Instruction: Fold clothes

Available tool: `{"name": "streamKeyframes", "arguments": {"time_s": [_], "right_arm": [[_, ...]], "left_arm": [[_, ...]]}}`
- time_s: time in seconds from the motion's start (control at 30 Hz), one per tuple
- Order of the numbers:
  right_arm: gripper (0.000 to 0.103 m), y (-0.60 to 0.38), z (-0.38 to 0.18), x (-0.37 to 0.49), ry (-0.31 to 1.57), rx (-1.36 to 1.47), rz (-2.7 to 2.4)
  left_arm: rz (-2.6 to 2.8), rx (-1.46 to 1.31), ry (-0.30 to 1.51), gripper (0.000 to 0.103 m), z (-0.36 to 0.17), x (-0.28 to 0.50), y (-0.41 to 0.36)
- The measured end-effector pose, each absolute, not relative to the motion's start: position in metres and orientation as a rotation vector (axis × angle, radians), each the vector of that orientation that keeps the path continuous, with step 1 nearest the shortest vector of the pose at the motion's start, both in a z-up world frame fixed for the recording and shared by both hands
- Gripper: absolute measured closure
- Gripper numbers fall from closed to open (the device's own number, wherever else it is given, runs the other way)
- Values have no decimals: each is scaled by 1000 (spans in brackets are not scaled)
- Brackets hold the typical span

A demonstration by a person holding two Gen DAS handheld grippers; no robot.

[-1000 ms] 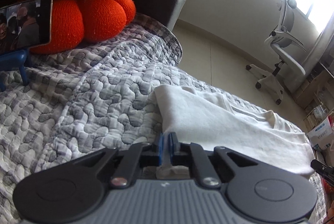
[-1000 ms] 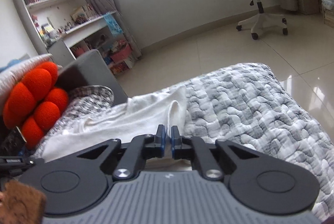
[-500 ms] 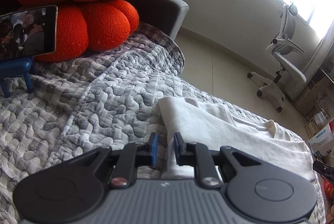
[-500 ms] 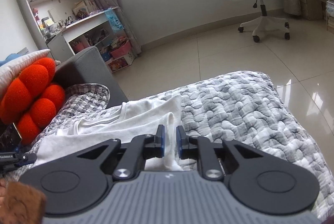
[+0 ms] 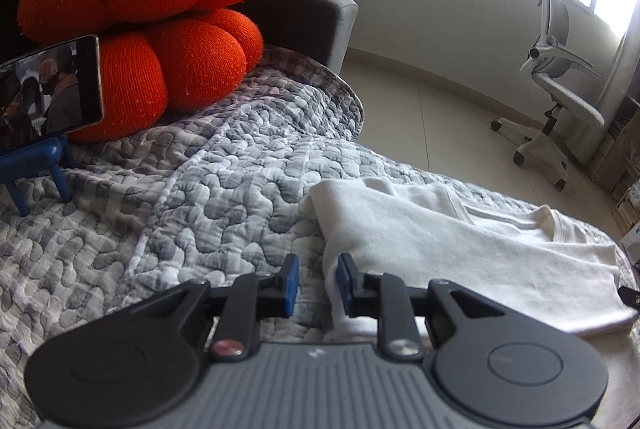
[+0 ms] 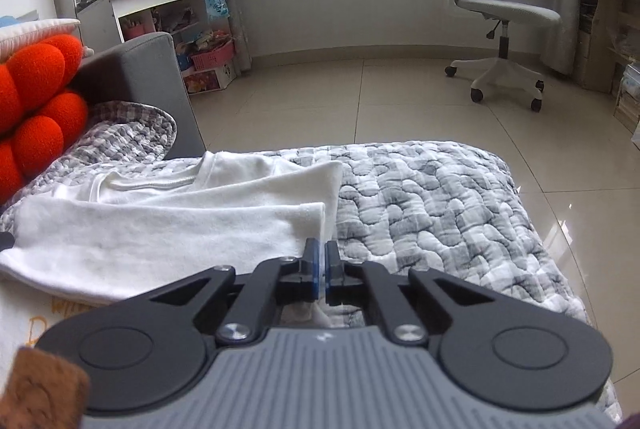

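A: Start big. What's on the bed [image 5: 200, 197]?

B: A grey quilted cover, and on it one white shirt [image 5: 460, 249], lying flat near the edge facing the floor. An orange cushion [image 5: 152, 29] and a phone [image 5: 48, 93] on a blue stand sit well apart from it, toward the sofa end.

A: How far along is the folding?

B: Partly done, I'd judge. In the right view the shirt [image 6: 168, 229] shows stacked layers: a long panel is laid over the body, with the collar peeking out beyond it. So it reads as narrowed lengthwise, with at least one cross fold left to make it compact.

A: And the grippers?

B: The left gripper [image 5: 316, 283] has its jaws apart, straddling the shirt's near corner without closing on it. The right gripper [image 6: 322, 271] has its jaws almost together at the shirt's other end. White cloth shows just beneath them, but whether they pinch it I cannot tell; the fingers hide the contact.

A: So what's left?

B: Probably gripping both ends and folding the strip across, then flattening it.
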State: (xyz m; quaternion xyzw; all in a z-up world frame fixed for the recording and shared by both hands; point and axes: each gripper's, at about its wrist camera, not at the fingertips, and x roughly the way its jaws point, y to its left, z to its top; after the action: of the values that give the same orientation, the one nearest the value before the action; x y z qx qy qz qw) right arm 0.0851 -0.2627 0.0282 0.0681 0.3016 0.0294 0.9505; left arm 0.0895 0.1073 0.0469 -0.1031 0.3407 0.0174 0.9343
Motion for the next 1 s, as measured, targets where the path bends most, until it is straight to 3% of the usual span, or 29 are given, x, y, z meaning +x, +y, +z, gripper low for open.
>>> {"name": "streamKeyframes", "arguments": {"time_s": [0.2, 0.4, 0.47, 0.6, 0.7, 1.0], "right_arm": [[95, -244, 51, 72, 507, 107, 124], [97, -225, 29, 96, 643, 51, 168], [102, -229, 23, 97, 644, 68, 160], [103, -232, 26, 96, 633, 91, 153], [93, -227, 27, 93, 615, 60, 140], [95, -226, 14, 89, 575, 50, 140]], "left_arm": [[-4, -214, 613, 81, 58, 85, 100], [-12, -167, 663, 81, 39, 102, 88], [-3, -172, 682, 75, 32, 106, 93], [-8, -234, 682, 73, 34, 108, 102], [-9, -227, 642, 73, 40, 109, 101], [-6, -306, 648, 71, 35, 125, 116]]}}
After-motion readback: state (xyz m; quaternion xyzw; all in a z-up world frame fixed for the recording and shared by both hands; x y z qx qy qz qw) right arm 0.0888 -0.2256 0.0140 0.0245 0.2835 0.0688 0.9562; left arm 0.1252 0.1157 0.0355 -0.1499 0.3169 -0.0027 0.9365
